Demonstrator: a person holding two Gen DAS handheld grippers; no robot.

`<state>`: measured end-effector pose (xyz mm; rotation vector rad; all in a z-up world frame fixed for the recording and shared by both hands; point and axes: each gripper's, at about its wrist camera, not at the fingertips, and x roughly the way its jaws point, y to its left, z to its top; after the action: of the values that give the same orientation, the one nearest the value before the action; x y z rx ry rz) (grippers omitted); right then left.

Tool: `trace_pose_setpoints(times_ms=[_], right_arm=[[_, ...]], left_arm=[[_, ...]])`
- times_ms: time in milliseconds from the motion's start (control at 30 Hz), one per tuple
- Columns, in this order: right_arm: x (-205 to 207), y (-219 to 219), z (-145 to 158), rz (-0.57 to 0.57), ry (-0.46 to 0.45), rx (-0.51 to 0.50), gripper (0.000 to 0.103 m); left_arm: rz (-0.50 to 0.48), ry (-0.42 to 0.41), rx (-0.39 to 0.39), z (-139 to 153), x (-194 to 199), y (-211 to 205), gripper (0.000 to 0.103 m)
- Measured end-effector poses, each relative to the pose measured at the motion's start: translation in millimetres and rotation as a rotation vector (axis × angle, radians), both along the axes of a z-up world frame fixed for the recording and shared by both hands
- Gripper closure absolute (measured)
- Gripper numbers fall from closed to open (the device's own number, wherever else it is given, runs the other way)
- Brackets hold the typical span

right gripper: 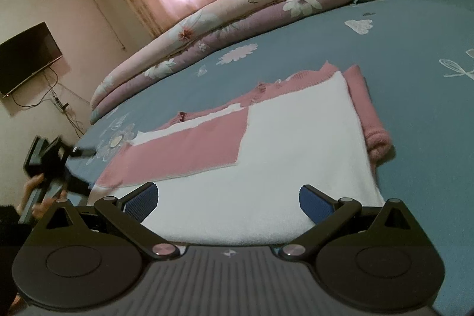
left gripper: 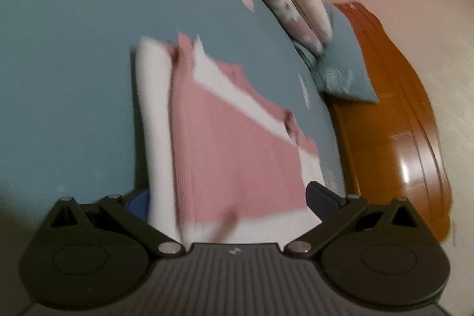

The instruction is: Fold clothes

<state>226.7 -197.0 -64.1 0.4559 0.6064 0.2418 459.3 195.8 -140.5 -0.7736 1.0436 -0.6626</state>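
Pink-and-white sweater (right gripper: 266, 144) lies on the bed (right gripper: 414, 114), partly folded: sleeves and sides turned in, final fold left. Right hand-held gripper (right gripper: 228, 202) gapes wide over its near hem. Left hand-held gripper (left gripper: 231, 203) also spread, straddling the hem, nothing clamped.

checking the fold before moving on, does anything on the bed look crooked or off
The pink and white sweater lies part-folded, its layers offset, and a pink sleeve sticks out past the white panel's edge. Nothing looks spilled or damaged.
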Motion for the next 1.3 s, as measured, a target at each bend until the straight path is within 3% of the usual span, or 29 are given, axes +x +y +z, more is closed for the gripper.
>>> trace_pose_setpoints(times_ms=[67, 200, 300, 567, 733, 833, 867, 900, 933, 1000, 1100, 1233, 1300], right_arm=[[1.0, -0.6, -1.3, -0.004, 0.004, 0.002, 0.0], [4.0, -1.2, -5.2, -0.019, 0.024, 0.015, 0.0], [4.8, 1.6, -5.4, -0.017, 0.02, -0.005, 0.0], [3.9, 3.0, -2.3, 0.007, -0.007, -0.035, 0.0], [3.3, -6.9, 10.8, 0.01, -0.044, -0.057, 0.0], [4.1, -27.0, 26.2, -0.008, -0.081, -0.061, 0.0], [6.2, -35.7, 29.8, -0.028, -0.08, -0.059, 0.0], [10.3, -45.7, 32.0, -0.041, -0.07, -0.048, 0.0], [15.7, -56.1, 33.1, -0.053, -0.059, -0.033, 0.0], [32.5, -79.2, 31.7, -0.065, -0.029, 0.01, 0.0], [72.3, -119.2, 17.0, -0.072, 0.068, 0.114, 0.0], [123.3, -164.2, -28.7, -0.025, 0.219, 0.38, 0.0], [139.4, -171.8, -45.8, 0.012, 0.236, 0.461, 0.0]], left_arm=[[-0.012, -0.014, 0.004, -0.1, 1.9, -1.3, 0.001], [-0.014, 0.012, -0.023, -3.7, 42.6, -13.9, 0.001], [-0.054, 0.019, 0.01, -1.9, 62.4, -25.6, 0.001], [-0.06, -0.069, -0.042, -7.1, 35.2, -10.2, 0.001], [-0.056, -0.04, 0.046, -0.1, 43.6, -23.1, 0.003], [-0.029, -0.012, 0.103, 2.4, 42.8, -18.7, 0.019], [-0.02, -0.003, 0.122, 3.2, 42.6, -17.2, 0.039], [-0.005, 0.015, 0.144, 3.2, 42.7, -14.3, 0.067], [0.025, 0.053, 0.171, 0.8, 43.5, -8.5, 0.081], [0.063, 0.104, 0.151, -6.4, 43.9, -0.6, 0.081], [0.057, 0.074, 0.194, -2.1, 41.3, -6.4, 0.081], [0.06, 0.086, 0.188, -3.2, 40.5, -3.4, 0.081], [0.056, 0.088, 0.187, -4.0, 40.9, -3.3, 0.081]])
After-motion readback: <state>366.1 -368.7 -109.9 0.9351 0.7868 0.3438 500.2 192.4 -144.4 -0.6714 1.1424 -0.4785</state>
